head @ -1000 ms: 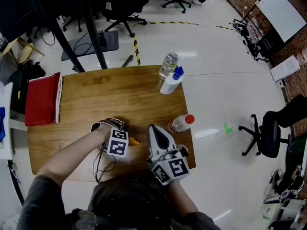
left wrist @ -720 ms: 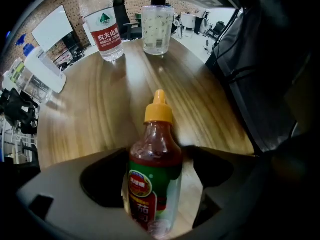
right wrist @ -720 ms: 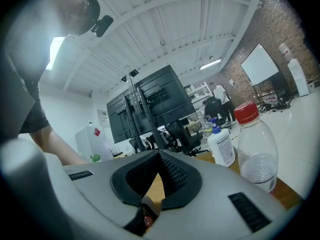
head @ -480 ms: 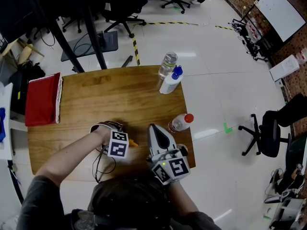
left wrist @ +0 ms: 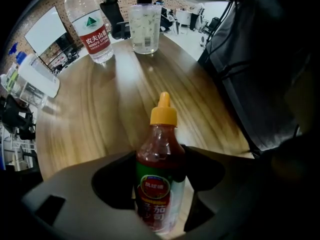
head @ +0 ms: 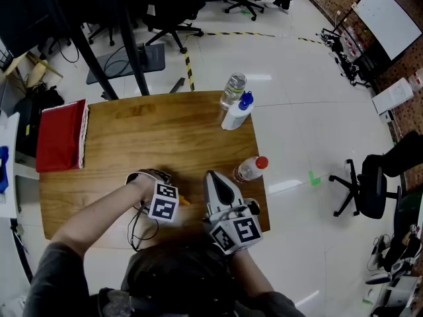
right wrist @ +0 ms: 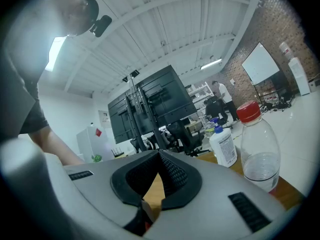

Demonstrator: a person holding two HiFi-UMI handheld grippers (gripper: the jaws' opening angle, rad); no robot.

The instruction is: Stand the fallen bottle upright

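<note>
Left gripper (left wrist: 160, 156) jaws just closed in on the fallen bottle (left wrist: 160, 134) lying on the table (head: 132, 131), pads touching its sides; head view shows only its cap (head: 184, 201), rest hidden under the gripper; right gripper (right wrist: 159, 156) pinched together, empty.

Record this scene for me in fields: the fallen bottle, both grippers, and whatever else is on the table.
fallen bottle: ketchup bottle, yellow cap, lying on table
left hand-held gripper: pointing down, jaws just closing, pads against ketchup bottle
right hand-held gripper: level, shut, empty
standing: clear bottle, white bottle, red-capped bottle
also: red book
</note>
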